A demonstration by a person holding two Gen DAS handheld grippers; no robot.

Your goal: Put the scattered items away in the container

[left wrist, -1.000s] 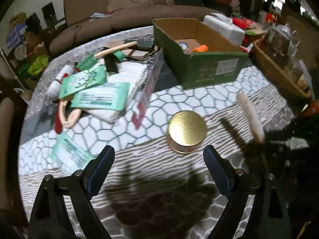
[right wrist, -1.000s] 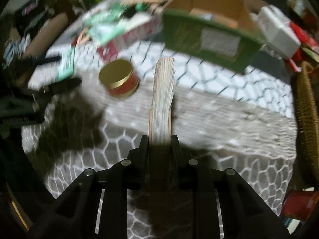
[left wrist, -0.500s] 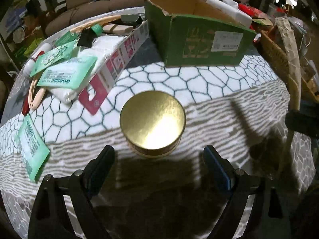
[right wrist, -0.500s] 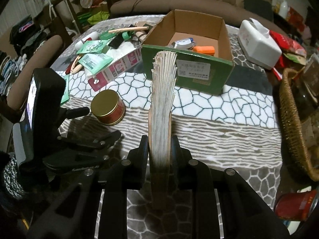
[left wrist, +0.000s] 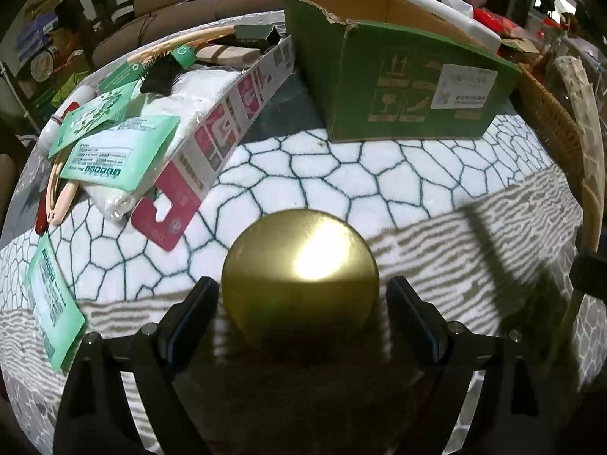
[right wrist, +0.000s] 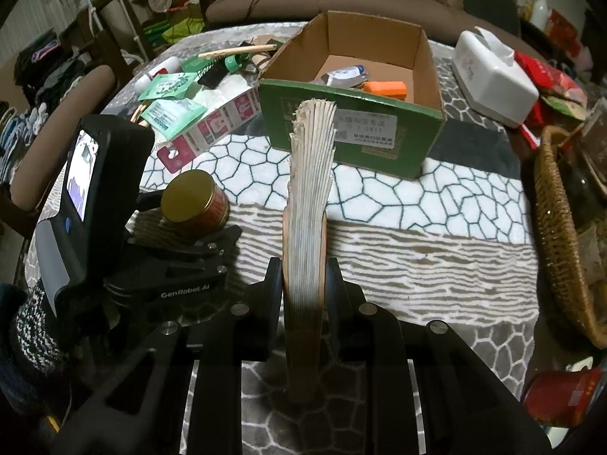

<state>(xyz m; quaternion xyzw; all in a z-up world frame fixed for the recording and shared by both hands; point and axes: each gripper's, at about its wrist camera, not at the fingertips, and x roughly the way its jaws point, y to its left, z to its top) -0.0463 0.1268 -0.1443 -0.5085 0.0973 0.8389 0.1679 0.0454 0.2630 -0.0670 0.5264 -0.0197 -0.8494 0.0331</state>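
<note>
A round red tin with a gold lid [left wrist: 300,278] stands on the patterned cloth; it also shows in the right wrist view [right wrist: 194,204]. My left gripper [left wrist: 301,305] is open, its jaws on either side of the tin with small gaps. My right gripper [right wrist: 304,284] is shut on a folded paper fan [right wrist: 309,197], held upright above the cloth; the fan also shows at the right edge of the left wrist view [left wrist: 582,121]. The green cardboard box [right wrist: 353,129] stands beyond it, holding an orange item [right wrist: 385,89] and a small packet [right wrist: 343,74].
Left of the box lies a pile: a pink-and-white carton [left wrist: 227,129], mint green packets [left wrist: 117,151], a brush [left wrist: 159,76], a white tube [left wrist: 62,119]. One green packet [left wrist: 53,303] lies apart. A wicker basket [right wrist: 557,227] and white tissue box [right wrist: 493,72] stand at the right.
My left gripper has moved forward and down until its open jaws flank the tin. My right gripper has lifted and steadied with the fan, facing the box.
</note>
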